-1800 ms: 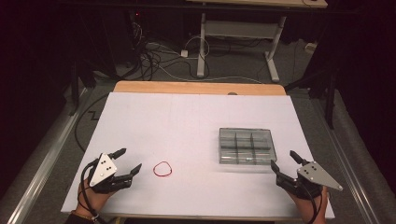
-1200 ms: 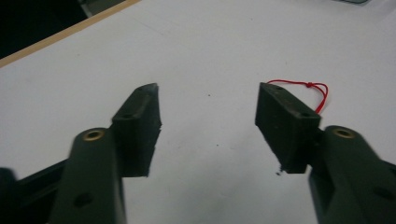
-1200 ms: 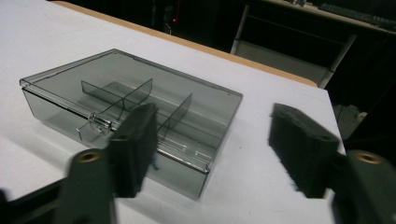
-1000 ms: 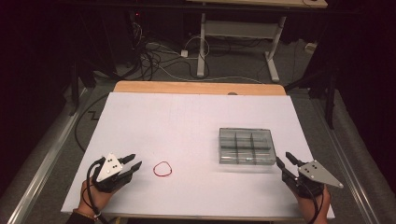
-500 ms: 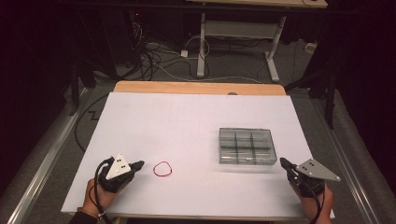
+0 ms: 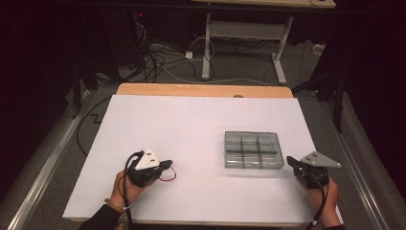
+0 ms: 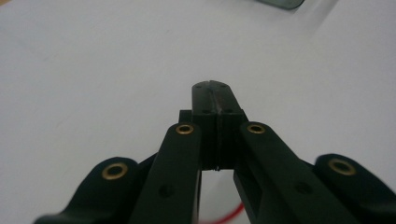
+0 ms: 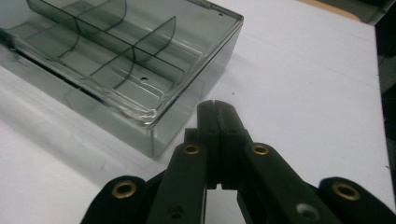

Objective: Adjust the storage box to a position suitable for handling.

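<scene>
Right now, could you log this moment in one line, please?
left gripper shut above red band | right gripper shut beside clear box

Red rubber band point(image 6: 167, 176), seemingly flat

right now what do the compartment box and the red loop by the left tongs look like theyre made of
Compartment box: apparently clear, smoke-tinted hard plastic with a glossy finish; the dividers and table show through its walls, and its edges catch highlights.
Red loop: thin and limp, lying flat on the white table; probably a rubber band, though string or wire cannot be ruled out.
</scene>
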`<act>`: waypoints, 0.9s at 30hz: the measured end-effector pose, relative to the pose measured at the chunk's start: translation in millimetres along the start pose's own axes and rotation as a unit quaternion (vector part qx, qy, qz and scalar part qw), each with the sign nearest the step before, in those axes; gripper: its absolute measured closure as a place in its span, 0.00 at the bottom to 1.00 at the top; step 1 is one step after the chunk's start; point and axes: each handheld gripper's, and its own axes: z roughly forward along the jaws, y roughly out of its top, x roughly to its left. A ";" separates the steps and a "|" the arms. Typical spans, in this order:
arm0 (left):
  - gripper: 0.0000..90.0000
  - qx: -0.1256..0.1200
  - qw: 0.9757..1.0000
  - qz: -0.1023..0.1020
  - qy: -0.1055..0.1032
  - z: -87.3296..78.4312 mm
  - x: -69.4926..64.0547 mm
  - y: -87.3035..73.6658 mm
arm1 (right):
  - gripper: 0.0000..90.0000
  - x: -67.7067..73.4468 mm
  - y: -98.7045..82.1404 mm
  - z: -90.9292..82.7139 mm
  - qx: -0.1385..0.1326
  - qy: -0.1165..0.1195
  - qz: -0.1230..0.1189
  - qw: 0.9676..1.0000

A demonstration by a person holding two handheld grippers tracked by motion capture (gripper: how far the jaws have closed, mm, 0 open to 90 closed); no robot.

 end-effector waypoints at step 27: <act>0.98 0.292 0.934 0.206 -0.034 135.4 -18.9 36.1 | 1.00 -15.2 16.1 37.5 0.034 0.051 0.017 0.998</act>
